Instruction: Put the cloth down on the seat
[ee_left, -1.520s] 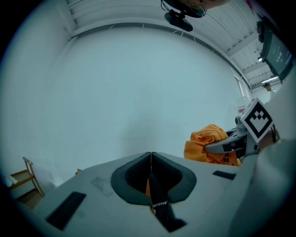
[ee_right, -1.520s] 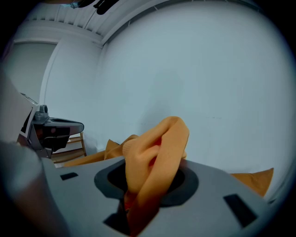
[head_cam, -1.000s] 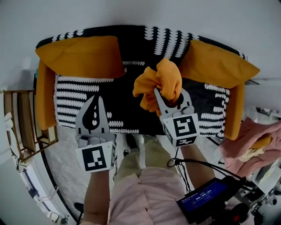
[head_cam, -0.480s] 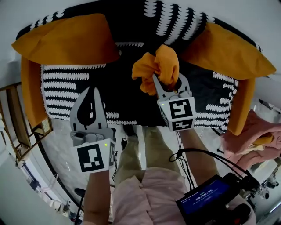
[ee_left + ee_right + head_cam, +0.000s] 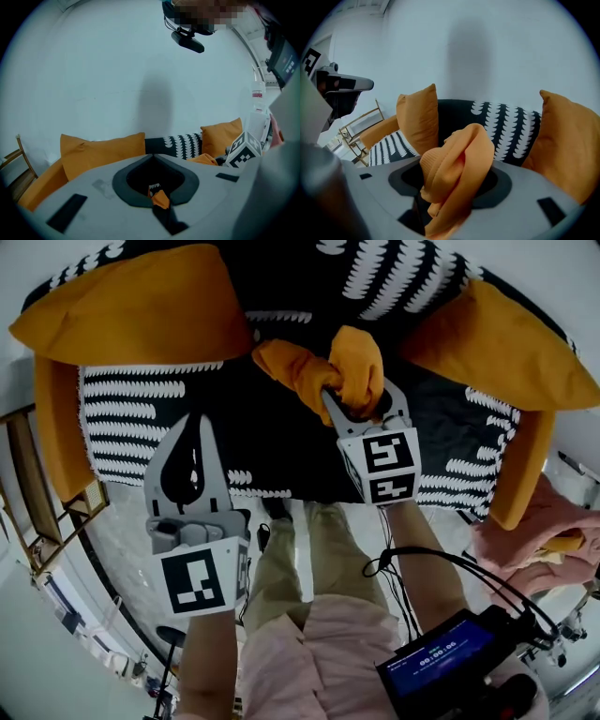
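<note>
The orange cloth (image 5: pixel 328 371) is bunched in my right gripper (image 5: pixel 361 397), which is shut on it over the middle of the sofa seat (image 5: pixel 281 446), close to the backrest. One end of the cloth trails left toward the backrest. In the right gripper view the cloth (image 5: pixel 457 173) fills the gap between the jaws and hides their tips. My left gripper (image 5: pixel 197 420) hovers over the seat's front left part, shut with nothing in it. Its jaw tips (image 5: pixel 152 157) meet in the left gripper view, where the cloth (image 5: pixel 204 159) shows at the right.
The sofa is black with white patterned stripes. A long orange cushion (image 5: pixel 122 310) lies at back left, another (image 5: pixel 511 334) at back right. A wooden frame (image 5: pixel 37 493) stands left of the sofa. Pink fabric (image 5: pixel 544 531) is piled at the right. A screen device (image 5: pixel 436 657) hangs at my waist.
The right gripper has carried the cloth forward and lower toward the seat, and one end of the cloth now spreads out to the left. The left gripper stays shut in about the same place.
</note>
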The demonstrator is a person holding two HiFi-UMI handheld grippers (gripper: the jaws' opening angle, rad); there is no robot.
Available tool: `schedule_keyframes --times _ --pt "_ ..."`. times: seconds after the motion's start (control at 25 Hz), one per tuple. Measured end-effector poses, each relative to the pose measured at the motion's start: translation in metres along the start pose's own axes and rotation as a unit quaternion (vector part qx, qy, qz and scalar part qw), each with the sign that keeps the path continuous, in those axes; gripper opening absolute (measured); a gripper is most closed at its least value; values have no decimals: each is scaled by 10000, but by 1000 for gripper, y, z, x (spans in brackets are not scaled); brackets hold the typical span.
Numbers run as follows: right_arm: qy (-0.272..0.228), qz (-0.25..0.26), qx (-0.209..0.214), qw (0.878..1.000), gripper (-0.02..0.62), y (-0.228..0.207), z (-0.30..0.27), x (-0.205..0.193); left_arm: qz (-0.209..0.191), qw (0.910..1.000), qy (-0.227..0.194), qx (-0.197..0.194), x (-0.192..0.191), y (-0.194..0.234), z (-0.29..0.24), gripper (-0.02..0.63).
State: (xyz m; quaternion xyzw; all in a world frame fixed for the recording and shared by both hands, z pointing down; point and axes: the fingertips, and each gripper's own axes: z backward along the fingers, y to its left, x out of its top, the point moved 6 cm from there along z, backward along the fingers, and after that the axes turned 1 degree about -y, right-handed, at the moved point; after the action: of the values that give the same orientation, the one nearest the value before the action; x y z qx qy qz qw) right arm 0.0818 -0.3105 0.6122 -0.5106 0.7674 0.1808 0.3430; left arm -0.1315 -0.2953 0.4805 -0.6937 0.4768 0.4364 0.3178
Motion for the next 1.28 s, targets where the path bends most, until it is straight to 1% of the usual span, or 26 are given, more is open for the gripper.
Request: schedule_keyframes --times 0.08,0.16,0.32,0.4,0.56,0.76,0.96,1.04,1.16,1.28 --pt "180 2 126 9998 301 5 1 -1 6 10000 -8 16 3 1 5 11" --pt "308 -13 199 9993 318 8 3 -2 12 10000 -10 19 6 2 8 11" --pt "426 -50 171 9989 318 4 9 4 9 10000 -94 11 20 -1 7 11" --pt "468 -70 165 9987 318 0 9 8 40 10000 -51 -2 26 -2 3 11" --pt "419 -43 139 9990 316 -4 10 13 102 9999 -46 -48 30 -6 -4 11" --pt "277 -33 22 9996 313 -10 25 14 -116 9995 -256 -150 33 -16 -2 11" --pt "23 0 -39 10000 308 0 51 34 -47 9993 -355 -133 47 -20 16 11" --pt "-125 4 -51 9999 305 8 68 46 -153 9986 -487 -155 56 -20 28 11" --pt "-564 52 -79 9984 293 25 98 74 -223 9971 -712 -131 73 -19 51 11" --pt "-1170 147 -77 9930 252 50 134 108 -117 9954 -950 -61 91 -11 79 11"
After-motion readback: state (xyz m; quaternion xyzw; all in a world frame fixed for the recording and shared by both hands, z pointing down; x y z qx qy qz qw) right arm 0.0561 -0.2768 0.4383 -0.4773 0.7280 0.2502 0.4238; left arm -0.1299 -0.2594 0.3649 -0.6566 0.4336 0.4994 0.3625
